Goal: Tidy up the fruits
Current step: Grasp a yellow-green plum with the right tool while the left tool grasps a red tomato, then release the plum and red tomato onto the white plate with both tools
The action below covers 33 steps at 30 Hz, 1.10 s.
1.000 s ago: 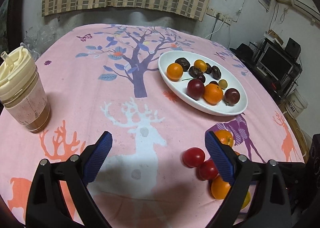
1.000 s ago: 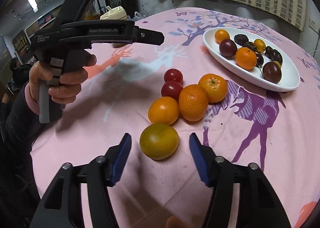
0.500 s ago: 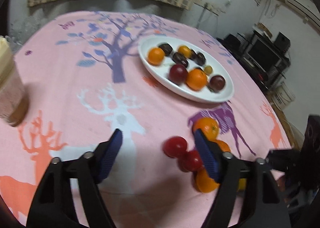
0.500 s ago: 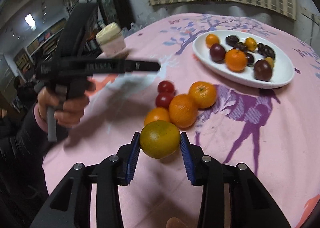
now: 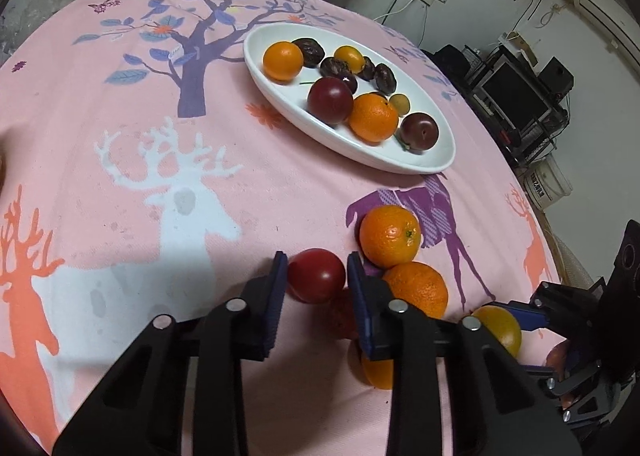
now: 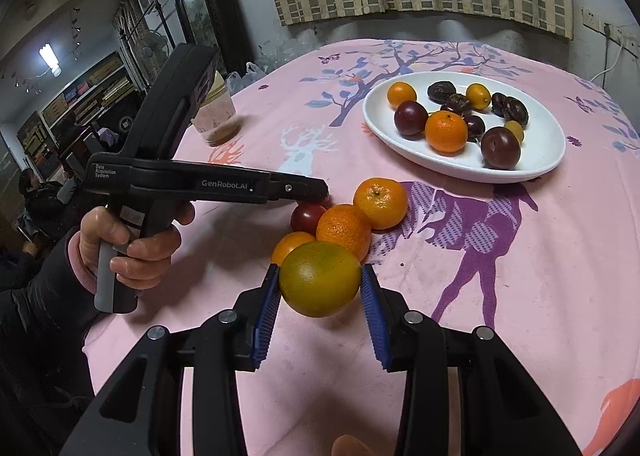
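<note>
My left gripper point(image 5: 316, 276) is shut on a red tomato point(image 5: 316, 275) at the near edge of a fruit pile. A second red tomato point(image 5: 343, 314) sits just behind it, partly hidden. Two oranges point(image 5: 390, 236) lie to its right. My right gripper point(image 6: 319, 285) is shut on a green-yellow orange point(image 6: 319, 284) and holds it above the cloth; it also shows in the left wrist view point(image 5: 500, 326). The white oval plate point(image 6: 552, 152) holds oranges, plums and dates further back. The left gripper point(image 6: 316, 192) shows in the right wrist view over the pile.
A pink printed tablecloth point(image 5: 120, 176) covers the round table. A lidded cup point(image 6: 216, 112) stands at the far left behind the left gripper. Shelves and electronics stand beyond the table's right edge point(image 5: 516, 92).
My left gripper moved forward and right and closed on the red tomato. My right gripper closed on the green-yellow orange and lifted it off the cloth.
</note>
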### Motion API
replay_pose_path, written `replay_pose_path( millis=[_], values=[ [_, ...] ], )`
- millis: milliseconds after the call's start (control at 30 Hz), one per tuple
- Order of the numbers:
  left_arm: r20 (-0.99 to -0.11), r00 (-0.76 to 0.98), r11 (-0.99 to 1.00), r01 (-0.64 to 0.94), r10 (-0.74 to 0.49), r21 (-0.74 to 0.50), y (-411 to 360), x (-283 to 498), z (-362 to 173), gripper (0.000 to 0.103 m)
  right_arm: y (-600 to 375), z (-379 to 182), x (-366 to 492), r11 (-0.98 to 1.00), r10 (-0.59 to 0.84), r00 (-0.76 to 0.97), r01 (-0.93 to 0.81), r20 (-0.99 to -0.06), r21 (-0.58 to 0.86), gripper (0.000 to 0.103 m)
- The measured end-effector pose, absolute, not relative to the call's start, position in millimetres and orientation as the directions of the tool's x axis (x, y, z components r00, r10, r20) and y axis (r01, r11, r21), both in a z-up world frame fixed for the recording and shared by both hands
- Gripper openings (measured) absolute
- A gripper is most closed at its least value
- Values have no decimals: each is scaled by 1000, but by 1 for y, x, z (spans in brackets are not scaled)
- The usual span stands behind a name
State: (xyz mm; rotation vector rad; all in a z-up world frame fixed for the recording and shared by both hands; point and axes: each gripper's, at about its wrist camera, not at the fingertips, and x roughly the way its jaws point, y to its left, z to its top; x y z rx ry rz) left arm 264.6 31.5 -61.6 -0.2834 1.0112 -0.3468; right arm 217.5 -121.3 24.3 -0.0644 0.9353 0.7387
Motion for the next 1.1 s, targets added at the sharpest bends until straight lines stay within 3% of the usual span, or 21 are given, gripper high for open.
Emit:
replay_pose_path(
  millis=[500,633,767,1100],
  values=[
    [-729,562,916,157,-390,-369,35,257,-36,29,-145,35,237,804,543,469,-529,-696,271,41],
    [-700,611,927,198,-370,-318,23,286,-10,29,-165,42,268,855,506,566,-427,-651,294,41],
    [-674,656,940,214,-341,-268,1,323,6,29,-176,44,307,922,382,675,-320,-631,216,41],
    [-707,672,974,188,-220,-125,-39,396,-9,29,-181,29,375,961,273,735,-240,-621,138,41]
  ],
)
